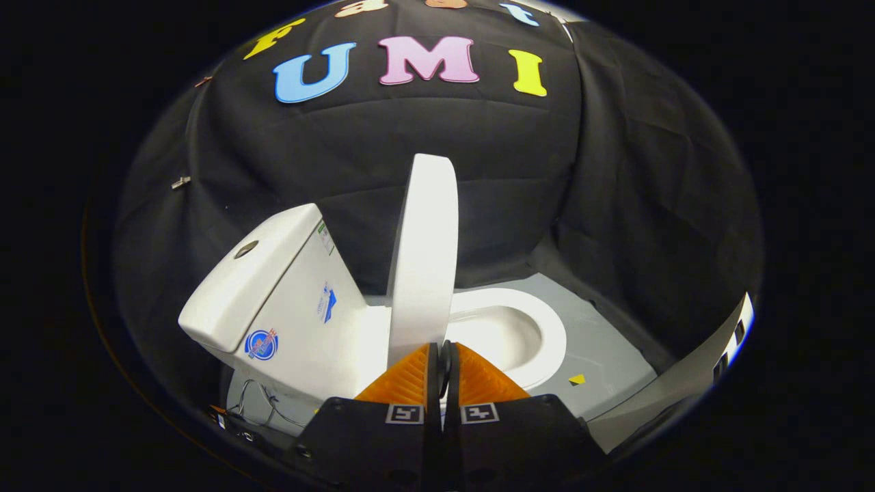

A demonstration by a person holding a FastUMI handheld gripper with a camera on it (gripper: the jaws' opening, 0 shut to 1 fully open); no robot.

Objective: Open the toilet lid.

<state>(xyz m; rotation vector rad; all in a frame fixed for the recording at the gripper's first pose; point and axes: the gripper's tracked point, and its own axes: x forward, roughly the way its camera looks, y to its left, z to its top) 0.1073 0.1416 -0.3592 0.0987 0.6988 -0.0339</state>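
- Gripper view, lower centre: gripper with fingers drawn together, only a thin slit between them; nothing seen clamped. Tips sit right at the lower edge of the lid; contact cannot be told.
- Centre of frame: toilet lid raised, standing near upright and seen almost edge-on, rising from just ahead of the fingertips toward mid-frame.
- Left of centre: cistern with flush button on top, stickers on its side wall. A clear gap between lid and cistern; lid not yet resting back.
- Right of the lid: open bowl with rim exposed, grey floor beyond, small yellow marker on the floor near the rim.
- Lower left: loose cables by the toilet base.
- Judged stage: lift mostly done, last push toward the cistern outstanding.
- To finish well: push with closed tips against the lid's bowl-facing side, low and steady, following the hinge arc; slow near the cistern to avoid a slam; pull back only once the lid leans past balance and cannot fall forward.
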